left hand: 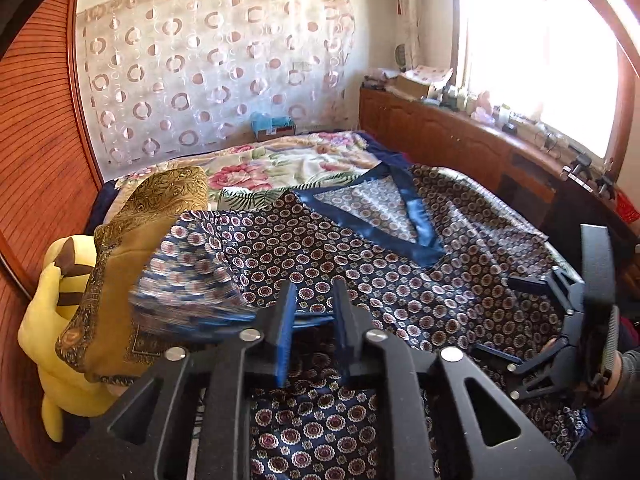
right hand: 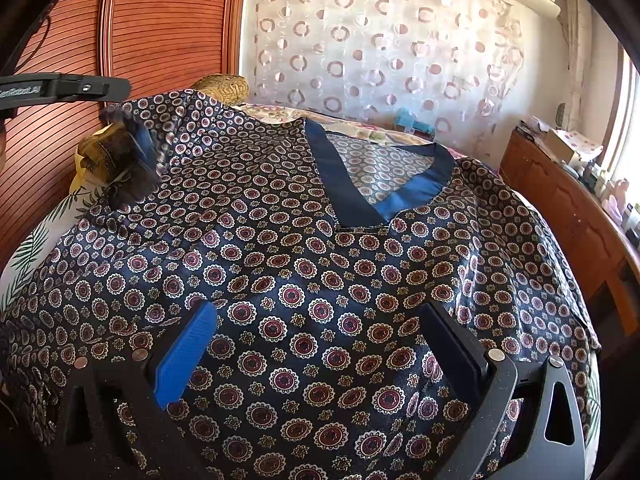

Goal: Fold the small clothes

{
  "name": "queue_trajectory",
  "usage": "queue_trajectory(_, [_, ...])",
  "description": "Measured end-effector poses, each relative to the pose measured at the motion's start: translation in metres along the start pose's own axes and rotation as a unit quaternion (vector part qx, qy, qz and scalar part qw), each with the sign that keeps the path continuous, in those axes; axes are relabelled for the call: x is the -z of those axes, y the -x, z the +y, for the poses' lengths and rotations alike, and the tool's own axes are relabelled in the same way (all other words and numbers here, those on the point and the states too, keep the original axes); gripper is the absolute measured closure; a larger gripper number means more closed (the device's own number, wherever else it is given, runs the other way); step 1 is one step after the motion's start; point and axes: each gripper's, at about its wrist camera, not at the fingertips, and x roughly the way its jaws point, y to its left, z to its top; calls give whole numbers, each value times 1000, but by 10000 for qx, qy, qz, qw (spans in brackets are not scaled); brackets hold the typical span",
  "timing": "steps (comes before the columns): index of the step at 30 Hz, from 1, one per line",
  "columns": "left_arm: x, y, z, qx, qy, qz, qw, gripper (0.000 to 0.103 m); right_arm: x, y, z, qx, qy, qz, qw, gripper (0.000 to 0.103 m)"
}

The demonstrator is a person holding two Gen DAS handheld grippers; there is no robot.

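A dark navy top (right hand: 320,272) with red and white medallions and a blue V-neck band (right hand: 412,192) lies spread on the bed; it also shows in the left wrist view (left hand: 360,264). My left gripper (left hand: 314,300) stands narrowly apart over the top's left part, and a blurred sleeve (left hand: 188,280) hangs lifted beside it. Whether the jaws pinch the cloth I cannot tell. My right gripper (right hand: 320,328) is open wide, low over the top's chest, holding nothing. It also shows in the left wrist view (left hand: 560,312) at the right.
A gold patterned pillow (left hand: 152,240) and a yellow plush toy (left hand: 48,320) lie at the bed's left. A floral bedsheet (left hand: 288,164) covers the far bed. A wooden cabinet (left hand: 460,136) with clutter runs along the right under the window. A wooden slatted wall (right hand: 160,28) is on the left.
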Motion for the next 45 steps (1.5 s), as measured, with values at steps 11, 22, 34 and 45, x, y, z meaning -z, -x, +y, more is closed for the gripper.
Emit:
queue_trajectory(11, [48,22,42,-393,699,-159,9967,22,-1,-2,-2,-61,-13,76,10000,2])
queue_trajectory(22, [83,38,36,-637,820,-282,9942,22,-35,10,3,-750,396,-235,9961,11])
queue_trajectory(34, [95,64,32,-855,833,-418,9920,22,-112,-76,77,-1793,1365,7,9743,28])
queue_trajectory(45, [111,68,46,-1002,1009,-378,9891,22,-135,-151,114,-1897,1857,664,9618,86])
